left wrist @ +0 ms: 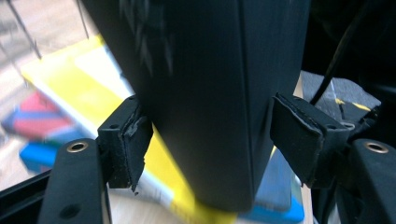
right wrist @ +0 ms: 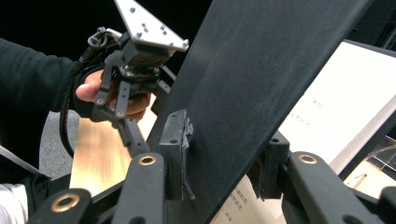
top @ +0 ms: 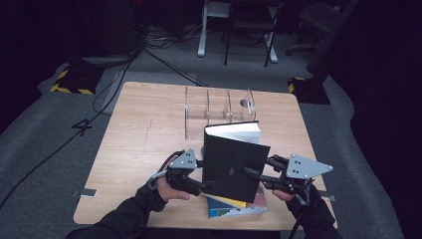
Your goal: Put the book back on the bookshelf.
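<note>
Right tool [right wrist: 219, 161] clamped on black book's cover [right wrist: 261, 70], small print unreadable; left tool's [left wrist: 212, 140] grip unclear.

The high view is looking forward and down on the whole bench [top: 149, 134] from the person's side, pretty far off. The left gripper view is sitting super close, staring along its jaws at the black book [left wrist: 210, 93], which the high view is catching at about 6 o'clock. The right gripper view is pointing toward 9 o'clock, sharing that book and the left gripper [right wrist: 133, 135].
</note>
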A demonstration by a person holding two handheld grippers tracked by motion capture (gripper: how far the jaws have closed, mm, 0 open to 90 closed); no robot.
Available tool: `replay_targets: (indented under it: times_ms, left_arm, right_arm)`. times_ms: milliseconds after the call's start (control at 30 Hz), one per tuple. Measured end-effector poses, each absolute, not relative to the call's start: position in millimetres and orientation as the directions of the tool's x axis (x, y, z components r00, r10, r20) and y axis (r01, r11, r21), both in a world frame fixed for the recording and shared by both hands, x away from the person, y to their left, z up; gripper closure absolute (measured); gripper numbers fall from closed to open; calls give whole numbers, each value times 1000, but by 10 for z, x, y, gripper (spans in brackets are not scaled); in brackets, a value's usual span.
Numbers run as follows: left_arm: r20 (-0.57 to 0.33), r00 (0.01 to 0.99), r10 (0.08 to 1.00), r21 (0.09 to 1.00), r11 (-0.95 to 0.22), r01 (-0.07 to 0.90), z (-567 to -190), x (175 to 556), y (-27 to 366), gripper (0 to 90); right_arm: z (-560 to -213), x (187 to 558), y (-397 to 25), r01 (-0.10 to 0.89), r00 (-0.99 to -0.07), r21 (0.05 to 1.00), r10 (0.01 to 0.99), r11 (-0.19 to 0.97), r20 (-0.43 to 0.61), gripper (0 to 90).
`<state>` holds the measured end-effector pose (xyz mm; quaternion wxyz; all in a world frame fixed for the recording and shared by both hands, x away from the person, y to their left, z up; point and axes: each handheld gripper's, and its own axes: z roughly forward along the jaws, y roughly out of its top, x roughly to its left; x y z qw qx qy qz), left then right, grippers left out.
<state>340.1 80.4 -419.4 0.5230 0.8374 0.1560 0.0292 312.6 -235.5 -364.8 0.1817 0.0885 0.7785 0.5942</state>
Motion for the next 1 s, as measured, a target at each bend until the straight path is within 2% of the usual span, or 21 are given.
replay_targets:
  times_ms: [200,333,500,667,733,900,1000]
  left_arm:
    - [-81,964,252,914,-366,172,-4060,3419,671,310]
    - [-69,973,222,932,-334,143,-3985,3411,641,383]
    - [-66,973,223,941,-311,135,-3903,3451,651,405]
    - [-56,974,219,946,-300,122,-3832,3454,658,440]
    - [-38,978,205,949,-300,100,-3792,3453,656,457]
    - [-1,983,186,948,-312,60,-3688,3423,621,475]
    - [13,984,179,948,-316,45,-3635,3416,603,479]
  right_arm:
    - [-3674,3058,-2402,-82,-911,952,366,295,-192,624]
    - [-3703,3036,-2448,-75,-908,953,376,294,-187,620]
    - [-3738,2980,-2517,-74,-867,947,448,313,-216,622]
    - [-3831,3015,-2677,-30,-837,952,513,305,-191,540]
    - [-3879,3040,-2707,-3,-830,950,530,313,-177,479]
    - [-3996,3096,-2684,66,-848,944,516,323,-117,364]
    - [-4036,3119,-2643,83,-855,939,507,333,-105,334]
